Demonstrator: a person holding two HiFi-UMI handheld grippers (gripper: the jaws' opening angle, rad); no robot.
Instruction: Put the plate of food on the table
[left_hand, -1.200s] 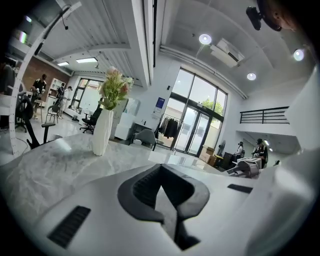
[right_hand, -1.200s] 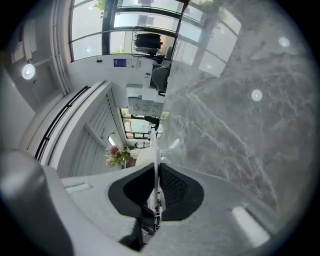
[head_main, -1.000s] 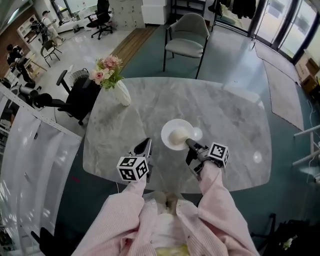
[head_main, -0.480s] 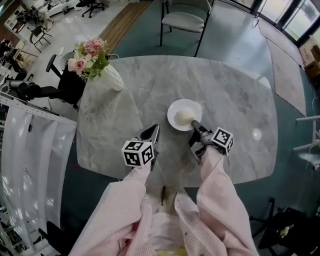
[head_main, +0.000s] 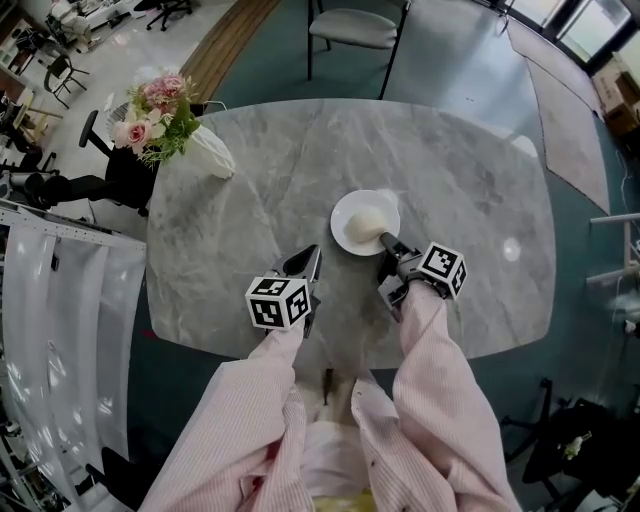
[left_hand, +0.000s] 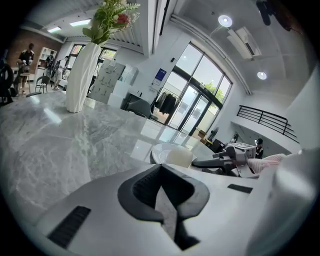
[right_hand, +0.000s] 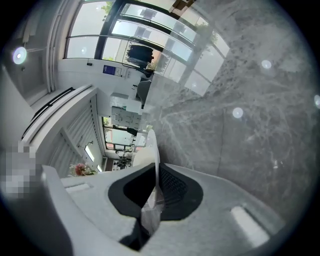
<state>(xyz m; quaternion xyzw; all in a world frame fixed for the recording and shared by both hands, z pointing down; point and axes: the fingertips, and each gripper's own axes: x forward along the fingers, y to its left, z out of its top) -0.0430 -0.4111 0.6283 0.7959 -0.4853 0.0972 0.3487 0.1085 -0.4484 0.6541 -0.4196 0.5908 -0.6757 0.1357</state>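
A white plate (head_main: 352, 232) carrying a pale round bun (head_main: 370, 220) sits near the middle of the grey marble table (head_main: 470, 170). My right gripper (head_main: 388, 244) is shut on the plate's near rim. In the right gripper view the rim (right_hand: 155, 161) runs edge-on between the dark pads. Whether the plate rests on the marble or hangs just above it I cannot tell. My left gripper (head_main: 308, 264) is shut and empty, low over the table to the plate's left. From the left gripper view, the plate (left_hand: 161, 152) and the right gripper (left_hand: 199, 163) lie just ahead.
A white vase of pink flowers (head_main: 205, 150) stands at the table's far left corner, tall in the left gripper view (left_hand: 80, 75). A grey chair (head_main: 352, 25) is beyond the far edge. A black office chair (head_main: 110, 175) is to the left, off the table.
The head camera has shifted, so the table sits higher in view. The plate stays in the right gripper's grip near the table's middle. The left gripper has edged forward.
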